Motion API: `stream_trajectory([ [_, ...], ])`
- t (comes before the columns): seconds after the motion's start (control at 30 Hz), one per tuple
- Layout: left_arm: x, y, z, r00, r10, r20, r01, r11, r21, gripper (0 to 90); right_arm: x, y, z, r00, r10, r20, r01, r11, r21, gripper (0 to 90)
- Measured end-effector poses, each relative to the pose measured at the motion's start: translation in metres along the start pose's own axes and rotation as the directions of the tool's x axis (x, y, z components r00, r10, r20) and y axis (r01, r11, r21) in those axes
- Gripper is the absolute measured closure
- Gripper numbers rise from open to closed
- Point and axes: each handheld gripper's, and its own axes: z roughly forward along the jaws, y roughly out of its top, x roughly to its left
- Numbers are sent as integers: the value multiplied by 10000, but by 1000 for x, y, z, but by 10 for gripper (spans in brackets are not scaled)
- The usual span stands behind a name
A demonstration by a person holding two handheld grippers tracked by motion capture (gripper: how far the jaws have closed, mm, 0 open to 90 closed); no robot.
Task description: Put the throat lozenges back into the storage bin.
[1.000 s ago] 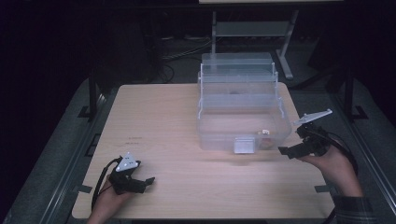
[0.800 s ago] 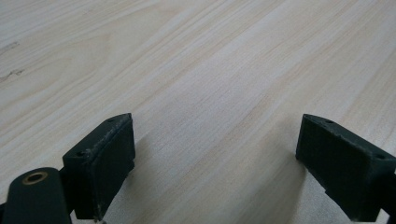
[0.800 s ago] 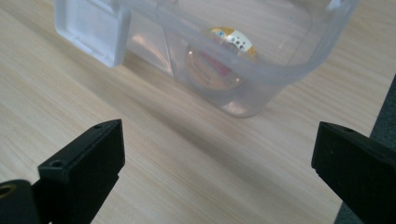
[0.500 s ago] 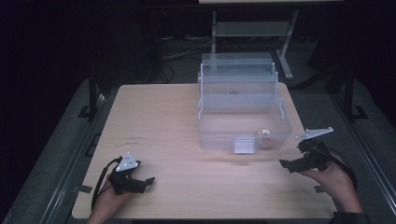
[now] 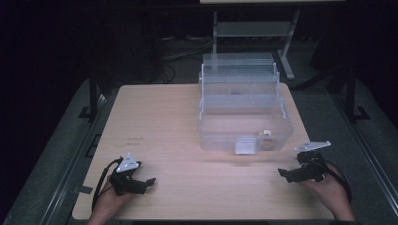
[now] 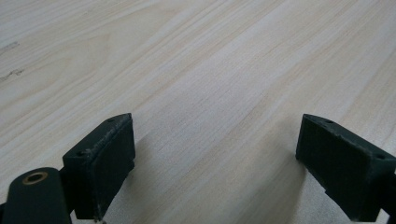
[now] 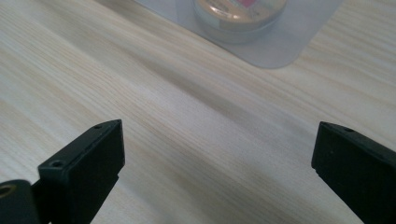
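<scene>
step: right tool (image 5: 293,174) at rest, released, empty | left tool (image 5: 141,183) released, empty | container (image 5: 244,119) ahead of right tool | advice: keep both low on bench (image 5: 187,117), do not bump container

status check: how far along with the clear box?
Looks done: a small round item lies inside the clear plastic box. In hand: nothing; left gripper and right gripper are both open and empty, low over the wooden table. Nothing loose on the table suggests more to load.

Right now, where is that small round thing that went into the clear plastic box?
In the high view the small round thing lies in the clear plastic box, in its near right corner, beside the front latch; the right gripper hangs open nearby.
</scene>
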Motion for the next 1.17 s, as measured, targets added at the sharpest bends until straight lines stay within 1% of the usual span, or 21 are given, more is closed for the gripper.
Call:
stream_trajectory([
  [0.03,0,0,0,10000,12,1,-12,10000,8,109,-1,-2,1,10000,29,-2,-29,10000,-77,21],
  [0.1,0,0,0,10000,-5,-1,5,10000,15,109,-2,-7,4,9996,221,-156,-223,9996,-186,11],
  [0.2,0,0,0,10000,-10,2,10,10000,12,109,-3,-14,7,9997,185,-149,-191,9992,-347,11],
  [0.27,0,0,0,10000,-7,1,7,10000,12,109,-2,-18,10,9997,198,-132,-205,9980,-591,11],
  [0.37,0,0,0,10000,20,-1,-20,10000,16,109,-1,-23,14,9998,193,-111,-201,9971,-734,11],
  [0.53,0,0,0,10000,18,-4,-18,10000,17,109,-1,-29,22,9998,196,-74,-201,9972,-727,10],
  [0.57,0,0,0,10000,22,-3,-22,10000,15,109,-1,-30,23,9997,208,-90,-214,9972,-712,5],
  [0.6,0,0,0,10000,21,-3,-21,10000,16,109,0,-31,23,9998,191,10,-190,9969,-757,4],
  [0.7,0,0,0,10000,22,-4,-22,10000,18,109,1,-33,24,9998,189,26,-186,9955,-934,4],
  [0.87,0,0,0,10000,20,-3,-20,10000,14,109,1,-37,25,9998,190,26,-185,9901,-1393,3],
  [1.17,0,0,0,10000,16,-5,-16,10000,16,109,1,-37,26,9998,192,24,-187,9896,-1426,3],
])
